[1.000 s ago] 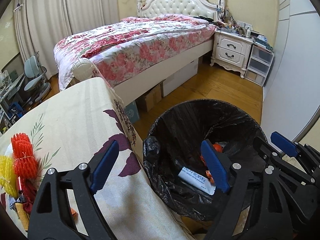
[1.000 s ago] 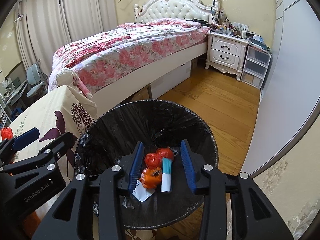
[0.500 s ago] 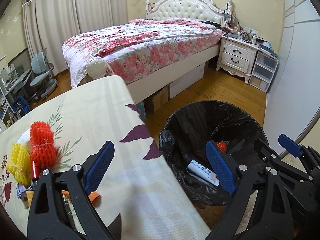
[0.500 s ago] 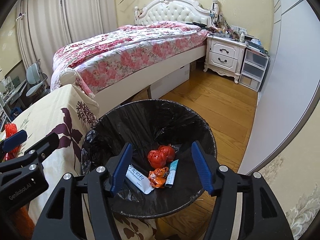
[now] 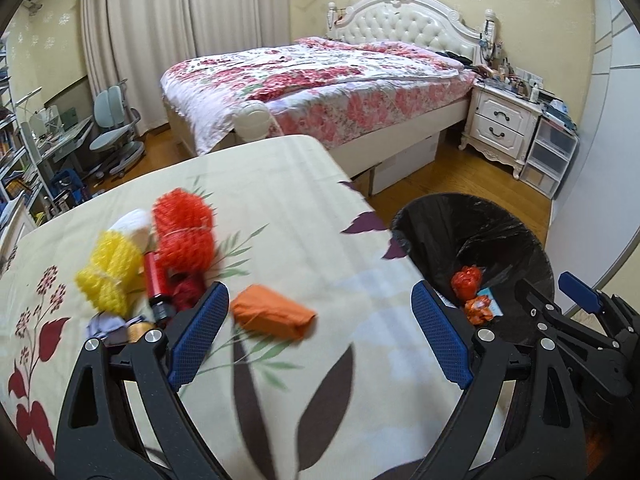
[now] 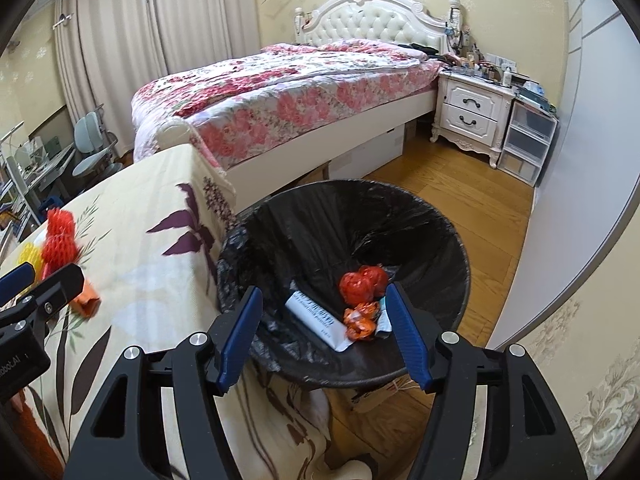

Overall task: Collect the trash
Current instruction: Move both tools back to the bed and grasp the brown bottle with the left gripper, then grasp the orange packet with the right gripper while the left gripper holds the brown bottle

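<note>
Bin (image 6: pixel 460 248): black-lined, on the floor just beside the table (image 5: pixel 304 216); red wad (image 6: pixel 362 282), white tube (image 6: pixel 316 318), orange wrapper (image 6: pixel 362 320) lie inside.
Orange scrap (image 5: pixel 272 316): on the table, blurred.
Heap (image 5: pixel 152 256): red and yellow netting near the scrap, underside hidden.
Left gripper (image 5: pixel 320 336): wide open, empty, over the table.
Right gripper (image 6: pixel 324 332): jaws just opening, empty, above the bin.

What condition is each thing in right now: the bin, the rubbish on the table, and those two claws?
Trash bin: lined with a black bag, holding some rubbish.
Orange wrapper: lying on the table, untouched.
Red foam net: on the table.
Left claw: open, empty.
Right claw: just been opening, empty.
</note>
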`<action>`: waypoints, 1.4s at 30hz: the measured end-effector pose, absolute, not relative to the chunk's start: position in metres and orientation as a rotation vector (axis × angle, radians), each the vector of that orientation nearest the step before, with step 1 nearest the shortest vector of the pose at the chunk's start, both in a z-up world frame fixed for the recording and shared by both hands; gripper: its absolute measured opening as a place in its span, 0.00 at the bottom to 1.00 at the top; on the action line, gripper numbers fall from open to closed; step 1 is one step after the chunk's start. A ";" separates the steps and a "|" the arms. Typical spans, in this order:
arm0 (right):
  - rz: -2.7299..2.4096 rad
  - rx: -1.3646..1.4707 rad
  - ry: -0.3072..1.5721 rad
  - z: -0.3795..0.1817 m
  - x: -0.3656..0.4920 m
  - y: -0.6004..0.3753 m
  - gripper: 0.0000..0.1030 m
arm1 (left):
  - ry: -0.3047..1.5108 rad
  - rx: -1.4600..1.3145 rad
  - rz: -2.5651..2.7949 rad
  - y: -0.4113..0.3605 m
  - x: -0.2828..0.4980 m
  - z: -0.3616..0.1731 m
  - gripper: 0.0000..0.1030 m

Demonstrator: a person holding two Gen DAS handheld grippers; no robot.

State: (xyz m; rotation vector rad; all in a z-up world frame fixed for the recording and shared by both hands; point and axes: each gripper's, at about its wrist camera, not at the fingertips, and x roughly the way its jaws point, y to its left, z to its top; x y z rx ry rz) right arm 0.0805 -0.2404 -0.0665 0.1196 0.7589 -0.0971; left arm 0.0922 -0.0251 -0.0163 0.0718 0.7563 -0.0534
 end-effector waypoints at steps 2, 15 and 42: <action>-0.080 0.110 0.763 -0.067 0.078 -0.232 0.61 | 0.760 0.070 -0.037 -0.015 0.086 -0.017 0.88; 0.034 0.073 0.784 -0.069 0.071 -0.182 0.61 | 0.792 0.005 0.100 0.059 0.058 -0.024 0.88; 0.219 -0.041 0.807 -0.067 0.082 -0.089 0.61 | 0.887 -0.084 0.048 0.105 0.053 -0.054 0.26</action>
